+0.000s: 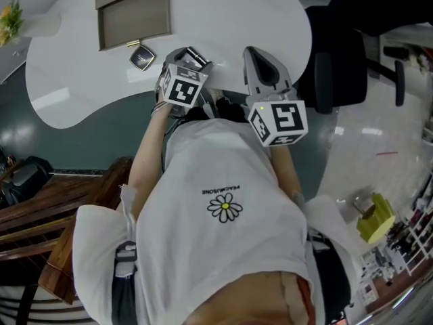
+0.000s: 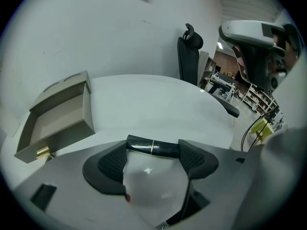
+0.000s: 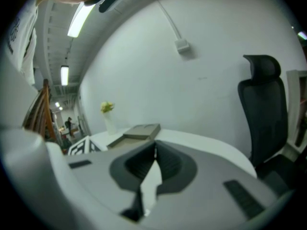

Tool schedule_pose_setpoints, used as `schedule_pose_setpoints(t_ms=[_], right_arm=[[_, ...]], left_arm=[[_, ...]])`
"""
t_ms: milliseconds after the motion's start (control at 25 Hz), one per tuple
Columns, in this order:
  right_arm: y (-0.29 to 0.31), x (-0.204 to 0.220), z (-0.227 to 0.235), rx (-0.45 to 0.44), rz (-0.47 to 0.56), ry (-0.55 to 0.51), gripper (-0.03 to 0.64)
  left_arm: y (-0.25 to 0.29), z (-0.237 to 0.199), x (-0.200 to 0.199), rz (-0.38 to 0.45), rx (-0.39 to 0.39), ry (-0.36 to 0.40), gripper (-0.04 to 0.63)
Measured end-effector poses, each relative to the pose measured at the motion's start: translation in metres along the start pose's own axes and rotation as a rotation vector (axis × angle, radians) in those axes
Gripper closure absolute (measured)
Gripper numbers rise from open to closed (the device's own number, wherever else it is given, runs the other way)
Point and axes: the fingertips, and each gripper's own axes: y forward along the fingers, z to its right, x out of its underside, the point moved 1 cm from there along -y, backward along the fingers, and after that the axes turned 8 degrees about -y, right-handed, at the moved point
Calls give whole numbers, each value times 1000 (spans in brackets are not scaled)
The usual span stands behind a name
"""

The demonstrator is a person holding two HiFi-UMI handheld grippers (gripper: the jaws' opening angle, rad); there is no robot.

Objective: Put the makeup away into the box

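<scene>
Black lipstick (image 2: 152,147) crosswise in left tongs (image 2: 153,152), ends hidden behind pads (image 2: 112,164).

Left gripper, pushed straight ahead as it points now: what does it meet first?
Probably only bare white table, though depth is unclear. The left gripper, shut on the dark tube, aims right of the open box.

I see glossy dark lipstick tube (image 2: 152,147) with metallic gold band, matt textured black fingers (image 2: 112,163), smooth glossy white worktop (image 2: 158,104), matt beige box (image 2: 62,114).
</scene>
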Motion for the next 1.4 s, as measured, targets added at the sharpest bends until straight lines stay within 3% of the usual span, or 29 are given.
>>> schedule_pose_setpoints(t_ms=[160, 280, 440, 640, 800, 1080, 1400], right_arm=[[7, -12, 4, -23, 30, -31, 587], [18, -24, 4, -39, 59, -50, 586], [37, -45, -4, -48, 92, -79, 587], [56, -75, -24, -37, 137, -84, 586], [76, -80, -50, -54, 135, -85, 587], [101, -85, -84, -72, 126, -104, 586], [107, -85, -97, -67, 109, -126, 587]], left_arm=[[-15, 0, -28, 95, -30, -14, 242], [-38, -6, -66, 219, -42, -67, 242], [-87, -15, -114, 425, 45, -169, 242], [-145, -36, -141, 614, 21, -186, 242], [-161, -61, -129, 659, 32, -253, 242], [-193, -105, -117, 763, -28, -282, 242], [-200, -126, -112, 782, -70, -299, 242]])
